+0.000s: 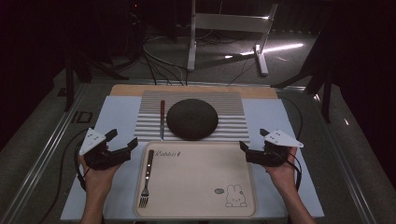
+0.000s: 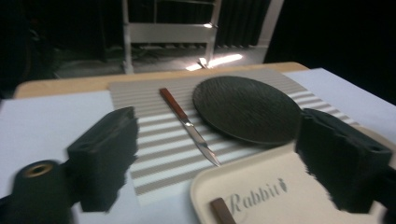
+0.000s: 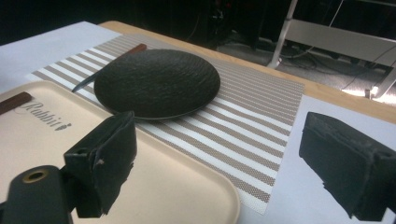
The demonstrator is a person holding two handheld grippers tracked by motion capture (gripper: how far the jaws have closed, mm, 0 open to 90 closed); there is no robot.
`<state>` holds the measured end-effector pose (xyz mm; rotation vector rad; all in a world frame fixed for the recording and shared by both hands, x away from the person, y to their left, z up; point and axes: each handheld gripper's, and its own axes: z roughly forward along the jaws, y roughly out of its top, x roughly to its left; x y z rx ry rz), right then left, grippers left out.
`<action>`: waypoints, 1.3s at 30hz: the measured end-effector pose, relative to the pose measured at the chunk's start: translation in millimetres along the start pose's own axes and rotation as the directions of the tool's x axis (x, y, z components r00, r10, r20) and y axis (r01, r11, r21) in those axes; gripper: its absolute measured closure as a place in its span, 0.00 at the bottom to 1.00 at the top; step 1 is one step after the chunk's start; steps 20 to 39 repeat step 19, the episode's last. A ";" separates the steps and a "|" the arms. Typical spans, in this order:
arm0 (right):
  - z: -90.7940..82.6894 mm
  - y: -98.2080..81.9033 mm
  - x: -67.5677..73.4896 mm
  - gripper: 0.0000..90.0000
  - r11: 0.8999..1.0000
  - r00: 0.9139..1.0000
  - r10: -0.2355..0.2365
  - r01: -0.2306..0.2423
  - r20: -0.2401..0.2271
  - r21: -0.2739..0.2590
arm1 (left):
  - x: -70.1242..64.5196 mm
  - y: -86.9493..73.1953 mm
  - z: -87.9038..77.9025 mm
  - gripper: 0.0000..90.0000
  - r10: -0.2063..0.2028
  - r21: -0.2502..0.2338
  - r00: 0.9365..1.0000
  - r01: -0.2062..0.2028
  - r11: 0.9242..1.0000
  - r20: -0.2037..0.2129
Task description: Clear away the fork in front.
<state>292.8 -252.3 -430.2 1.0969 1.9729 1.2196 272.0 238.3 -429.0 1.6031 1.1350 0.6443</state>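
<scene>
Looking down, high view shows whole fork [image 1: 146, 179] lying on left side of tan tray [image 1: 196, 212], just beside left gripper [image 1: 122, 144]; jaws wide, nothing between them; right gripper [image 1: 252, 145] at tray's right edge, jaws wide too, empty; left gripper view shows fork's brown handle tip, plus knife [image 2: 188, 125] on striped mat [image 2: 159, 154] beside dark plate [image 2: 247, 108]; right gripper view shows plate rim touching tray.

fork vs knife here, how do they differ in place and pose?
The fork lies on the beige tray, along its left edge, tines toward the person. The knife lies on the striped placemat left of the dark plate, brown handle on the far side. Both lie flat, roughly parallel, untouched by either tool.
</scene>
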 end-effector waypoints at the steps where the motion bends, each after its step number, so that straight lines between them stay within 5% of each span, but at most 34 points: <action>1: -1.8 -1.9 0.5 0.13 1.000 1.000 0.000 0.000 -0.003 -0.007 | 0.2 0.2 -0.1 0.11 0.012 0.005 1.000 -0.012 1.000 -0.017; 4: -7.5 -7.1 0.2 0.13 1.000 1.000 0.006 -0.006 0.000 -0.023 | 0.8 -0.4 -0.9 0.00 0.029 0.000 0.999 -0.029 1.000 -0.046; 19: -28.6 -42.2 -13.1 0.13 0.995 0.996 0.087 -0.085 0.030 -0.049 | 6.8 -6.1 -11.3 0.00 0.027 -0.057 0.996 -0.032 0.998 -0.086; 39: -28.6 -42.2 -13.1 0.13 0.995 0.996 0.087 -0.085 0.030 -0.049 | 6.8 -6.1 -11.3 0.00 0.027 -0.057 0.996 -0.032 0.998 -0.086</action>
